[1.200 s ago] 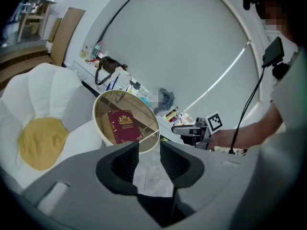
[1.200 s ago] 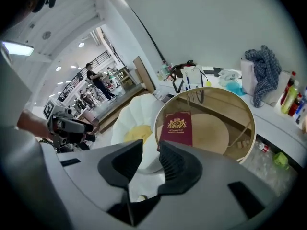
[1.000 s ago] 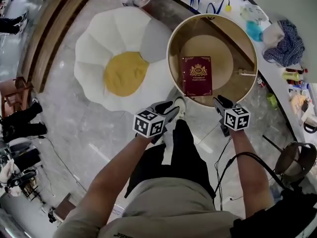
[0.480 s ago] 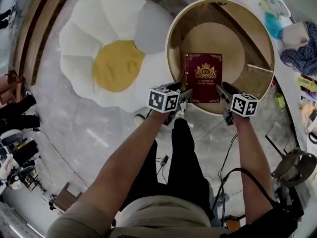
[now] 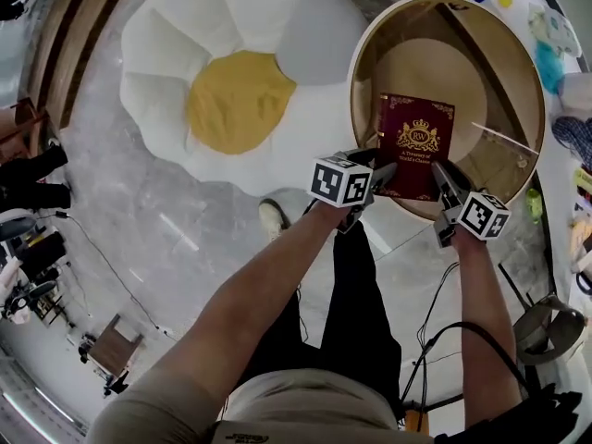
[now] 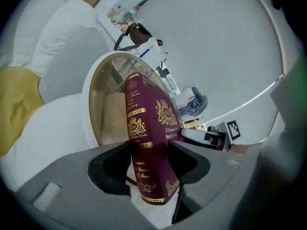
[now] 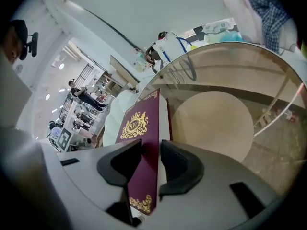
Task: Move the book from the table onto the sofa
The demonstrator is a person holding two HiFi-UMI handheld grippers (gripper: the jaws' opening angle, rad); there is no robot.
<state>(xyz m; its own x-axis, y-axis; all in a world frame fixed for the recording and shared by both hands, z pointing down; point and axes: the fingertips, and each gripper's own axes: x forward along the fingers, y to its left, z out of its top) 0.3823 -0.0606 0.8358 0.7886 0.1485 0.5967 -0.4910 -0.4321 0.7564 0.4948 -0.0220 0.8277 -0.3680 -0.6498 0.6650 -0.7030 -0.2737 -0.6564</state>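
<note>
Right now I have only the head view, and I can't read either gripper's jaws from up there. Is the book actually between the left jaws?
Observer: Yes. In the left gripper view the book's spine end stands between the left gripper's jaws. They have just been opening and don't look clamped.
Operator: And the right side?
Observer: The right gripper view shows the right gripper straddling the book's opposite edge. Its jaws have just been closing, and both pads look pressed against it.
</note>
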